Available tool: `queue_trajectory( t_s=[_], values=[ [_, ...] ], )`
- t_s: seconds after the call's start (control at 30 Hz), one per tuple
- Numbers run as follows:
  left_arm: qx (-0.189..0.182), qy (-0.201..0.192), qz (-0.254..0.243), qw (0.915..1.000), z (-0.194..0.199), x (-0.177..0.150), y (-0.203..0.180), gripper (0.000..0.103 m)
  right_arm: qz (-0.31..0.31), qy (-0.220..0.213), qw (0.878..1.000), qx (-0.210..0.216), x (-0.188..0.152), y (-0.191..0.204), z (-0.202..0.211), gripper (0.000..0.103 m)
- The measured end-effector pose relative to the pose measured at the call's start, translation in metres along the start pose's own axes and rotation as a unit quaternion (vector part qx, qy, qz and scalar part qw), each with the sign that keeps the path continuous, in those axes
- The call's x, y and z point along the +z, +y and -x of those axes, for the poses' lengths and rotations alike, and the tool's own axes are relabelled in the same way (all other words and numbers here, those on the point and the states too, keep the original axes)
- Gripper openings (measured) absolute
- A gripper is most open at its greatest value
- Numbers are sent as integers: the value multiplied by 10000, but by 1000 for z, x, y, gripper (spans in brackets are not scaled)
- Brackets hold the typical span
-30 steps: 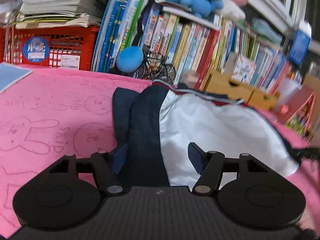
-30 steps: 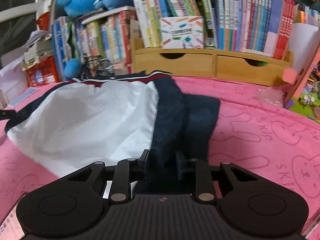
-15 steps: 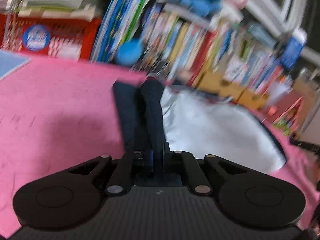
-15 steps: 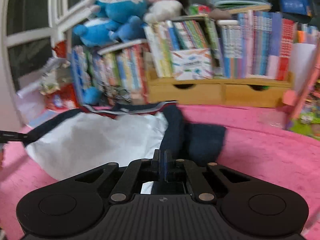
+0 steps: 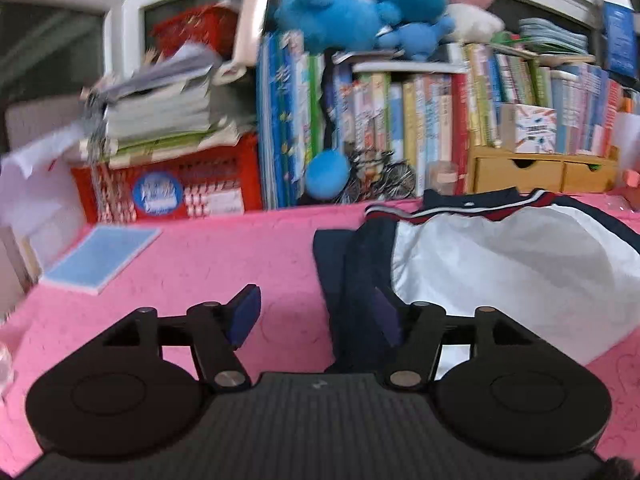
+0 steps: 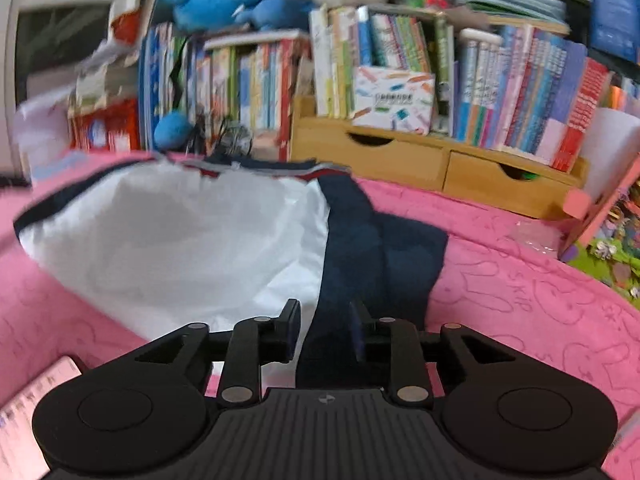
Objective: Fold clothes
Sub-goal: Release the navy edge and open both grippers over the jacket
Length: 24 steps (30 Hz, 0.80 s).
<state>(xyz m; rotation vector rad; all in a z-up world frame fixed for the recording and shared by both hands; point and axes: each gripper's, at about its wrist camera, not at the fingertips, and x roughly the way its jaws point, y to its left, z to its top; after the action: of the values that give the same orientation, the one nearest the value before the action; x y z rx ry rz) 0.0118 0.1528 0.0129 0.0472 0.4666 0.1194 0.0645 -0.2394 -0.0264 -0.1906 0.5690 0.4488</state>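
A white garment [image 5: 500, 264] with navy sides and a red-and-white striped collar lies flat on the pink bunny-print cloth [image 5: 208, 264]. Its navy sleeve [image 5: 352, 264] runs towards my left gripper [image 5: 316, 300]. That gripper's jaws are opening wide, with the sleeve between them close to the right finger [image 5: 386, 312] and no pad pressing on it. In the right wrist view the garment [image 6: 180, 240] lies to the left. My right gripper [image 6: 324, 306] straddles the other navy sleeve [image 6: 360, 248]; its jaws are opening, with a small gap at the pads.
A blue notebook [image 5: 102, 254] lies at the far left of the cloth. Behind stand a red crate [image 5: 180, 184], rows of books [image 5: 400, 128], a small model bicycle [image 5: 384, 176] and a wooden drawer box [image 6: 440, 164]. Plush toys [image 5: 352, 4] sit on top.
Half a second ago both grippers were shut on the navy sleeves; now both have let go and stand open. Both have pulled back and risen a little, and the left view has swung left.
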Motion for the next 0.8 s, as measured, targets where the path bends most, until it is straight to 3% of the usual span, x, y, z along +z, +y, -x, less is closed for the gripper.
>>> queue_trajectory(
  t_s=[0.1, 0.17, 0.2, 0.23, 0.27, 0.3, 0.4, 0.43, 0.6, 0.8],
  values=[
    [-211, 25, -269, 9994, -2, 0, -18, 70, -325, 70, 9994, -50, -4, -7, -12, 28],
    [-328, 68, -452, 9984, -7, -2, -32, 71, -664, -83, 9977, 61, -5, -17, -13, 34],
    [-374, 110, -490, 9980, -10, -4, -37, 71, -753, -184, 9970, 61, -4, -20, -13, 52],
    [-420, 151, -528, 9976, -13, -6, -42, 71, -786, -267, 9965, 2, -3, -22, -14, 78],
    [-467, 210, -539, 9972, -16, -8, -46, 71, -783, -327, 9964, -87, -1, -23, -15, 83],
    [-521, 281, -537, 9968, -20, -11, -51, 71, -729, -276, 9968, -156, 0, -22, -18, 79],
    [-571, 452, -628, 9954, -31, -19, -63, 71, -462, 154, 9983, -328, 0, -18, -29, 19],
    [-540, 487, -679, 9950, -33, -22, -66, 71, -455, 195, 9982, -350, -1, -18, -27, 14],
    [-507, 316, -742, 9955, -28, -21, -72, 71, -193, 294, 9987, -382, -9, -13, -4, 8],
    [-657, -126, -938, 9933, -17, -6, -102, 79, -140, 567, 9965, -605, -18, -10, 8, 8]
  ],
)
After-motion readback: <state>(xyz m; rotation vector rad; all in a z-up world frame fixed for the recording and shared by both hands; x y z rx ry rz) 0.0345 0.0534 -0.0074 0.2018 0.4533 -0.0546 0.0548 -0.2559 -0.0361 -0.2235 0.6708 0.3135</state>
